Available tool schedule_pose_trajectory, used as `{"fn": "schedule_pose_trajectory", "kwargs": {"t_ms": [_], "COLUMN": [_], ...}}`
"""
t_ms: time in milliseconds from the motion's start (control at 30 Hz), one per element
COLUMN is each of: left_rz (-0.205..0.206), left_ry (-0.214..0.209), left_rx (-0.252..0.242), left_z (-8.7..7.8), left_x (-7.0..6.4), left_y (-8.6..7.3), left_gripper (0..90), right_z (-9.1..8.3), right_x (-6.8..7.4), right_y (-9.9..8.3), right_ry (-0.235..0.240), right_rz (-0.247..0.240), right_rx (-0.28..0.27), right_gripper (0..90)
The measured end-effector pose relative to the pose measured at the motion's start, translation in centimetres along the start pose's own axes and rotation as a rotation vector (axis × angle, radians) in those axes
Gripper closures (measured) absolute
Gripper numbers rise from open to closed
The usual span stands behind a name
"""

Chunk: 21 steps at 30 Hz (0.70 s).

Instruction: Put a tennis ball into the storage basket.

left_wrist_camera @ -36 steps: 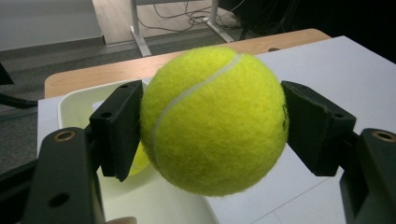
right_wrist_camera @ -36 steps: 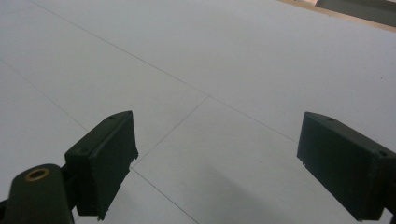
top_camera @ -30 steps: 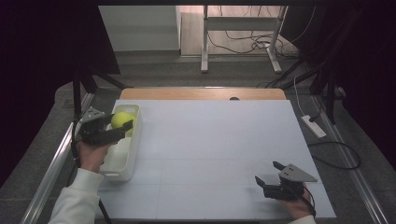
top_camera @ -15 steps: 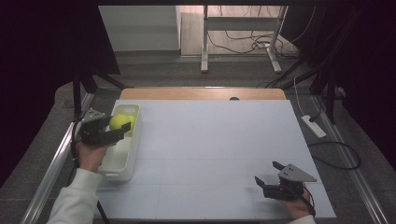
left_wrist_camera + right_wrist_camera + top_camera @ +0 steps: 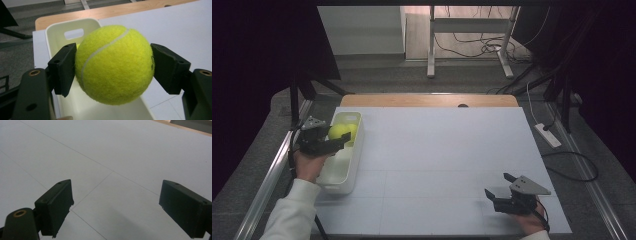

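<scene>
At far left, on the floor, a metal rail (image 5: 267, 180) along the table (image 5: 447, 150) edge. On the table's left edge, a white bin (image 5: 343, 165), long side running away from the person, handle slot in its far wall. Above the bin's far half, the left gripper (image 5: 341, 141), clamped on a tennis ball (image 5: 338, 132); in the left gripper view the ball (image 5: 114, 63) pressed between both jaws, one pad on each side, held clear of the bin (image 5: 75, 32) floor. Behind the ball, a second yellow ball (image 5: 352, 129) in the bin, mostly hidden, just beside the held one. Bin walls close on either side of the jaws.

Across the middle, bare white tabletop with faint grid lines; a strip of wood (image 5: 427, 100) along the far edge.

At near right, the right gripper (image 5: 498, 186), low over the table, well apart from the bin, jaws spread wide with nothing between them; in the right gripper view (image 5: 115, 205) bare tabletop between the pads.

Beyond the right edge, on the floor, a white power strip (image 5: 548, 135) and black cables (image 5: 572, 165). Past the far edge, desk legs (image 5: 469, 45).
</scene>
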<state>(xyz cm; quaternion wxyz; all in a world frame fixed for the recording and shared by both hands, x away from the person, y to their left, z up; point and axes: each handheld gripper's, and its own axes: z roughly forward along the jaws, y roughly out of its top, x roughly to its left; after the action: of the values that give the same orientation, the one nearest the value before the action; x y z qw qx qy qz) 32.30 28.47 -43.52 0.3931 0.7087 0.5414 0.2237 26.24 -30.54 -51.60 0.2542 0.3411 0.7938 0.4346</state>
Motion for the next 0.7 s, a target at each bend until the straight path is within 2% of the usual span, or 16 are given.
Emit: {"fn": "schedule_pose_trajectory", "kwargs": {"t_ms": [433, 700], "left_rz": [0.004, -0.001], "left_ry": [0.020, 0.013], "left_rx": [0.077, 0.127], "left_z": [1.1, 1.6], "left_x": [0.5, 0.8], "left_y": [-0.4, -0.6], "left_gripper": [26.1, 26.0], "right_z": [0.0, 0.1], "right_x": [0.0, 0.0], "right_y": [0.0, 0.0], "right_ry": [0.004, 0.004], "right_rz": [0.003, 0.003], "right_rx": [0.000, 0.000], "right_gripper": [11.4, 11.4]}}
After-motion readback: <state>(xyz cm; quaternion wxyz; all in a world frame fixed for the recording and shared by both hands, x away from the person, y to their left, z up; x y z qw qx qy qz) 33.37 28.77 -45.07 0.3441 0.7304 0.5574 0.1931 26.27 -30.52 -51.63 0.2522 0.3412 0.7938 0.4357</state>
